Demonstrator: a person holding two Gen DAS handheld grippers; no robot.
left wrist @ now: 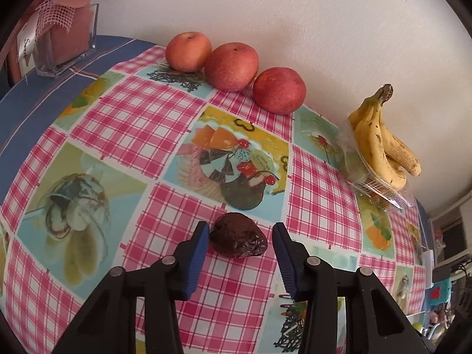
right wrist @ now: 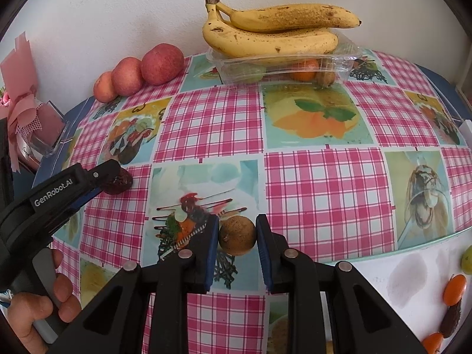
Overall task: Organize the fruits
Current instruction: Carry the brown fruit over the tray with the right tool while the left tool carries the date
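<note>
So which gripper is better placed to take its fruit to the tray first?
Probably the right gripper: its jaws look closed on the brown fruit. The left gripper is open around the dark fruit.

My left gripper (left wrist: 240, 237) sits low with its jaws spread wide, blue pads (left wrist: 197, 261) apart. My right gripper (right wrist: 237, 236) is narrower, pads nearly closed (contact unclear). A hand (right wrist: 38, 309) wraps the left handle.

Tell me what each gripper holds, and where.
Right gripper pinches the round brown fruit across its middle. Left gripper brackets the dark wrinkled fruit; jaws open, not gripping.
</note>
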